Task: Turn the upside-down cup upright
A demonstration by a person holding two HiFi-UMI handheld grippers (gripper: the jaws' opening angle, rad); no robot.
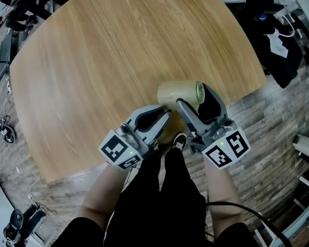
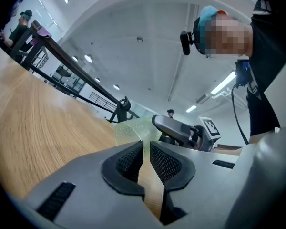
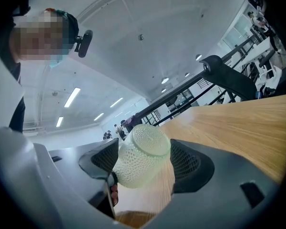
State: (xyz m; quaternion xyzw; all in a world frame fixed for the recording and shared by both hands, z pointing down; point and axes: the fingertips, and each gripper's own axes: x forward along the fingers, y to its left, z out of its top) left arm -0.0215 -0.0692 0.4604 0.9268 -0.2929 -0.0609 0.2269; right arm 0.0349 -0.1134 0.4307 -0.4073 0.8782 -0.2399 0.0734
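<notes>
I can't tell from overhead whether the cup (image 1: 179, 93) rests on the tabletop (image 1: 108, 50) or hangs just clear of it, and the tongs cover its near side. It lies tipped on its side at about 5 o'clock on the wooden tabletop, close to the edge. The right tongs (image 1: 195, 101) come in from its 5 o'clock and are clamped across its dimpled body. The left tongs (image 1: 166, 116), from 7 o'clock, are nearly together, pinching a thin edge of its wall.

Around the tabletop is grey plank floor (image 1: 270, 112), with cables and stands at the margins. Only the right gripper view shows the cup's closed end turned up and away. Only the left gripper view shows the sliver of wall caught in the left tongs. Both show a white ceiling with strip lights (image 3: 72, 97).
</notes>
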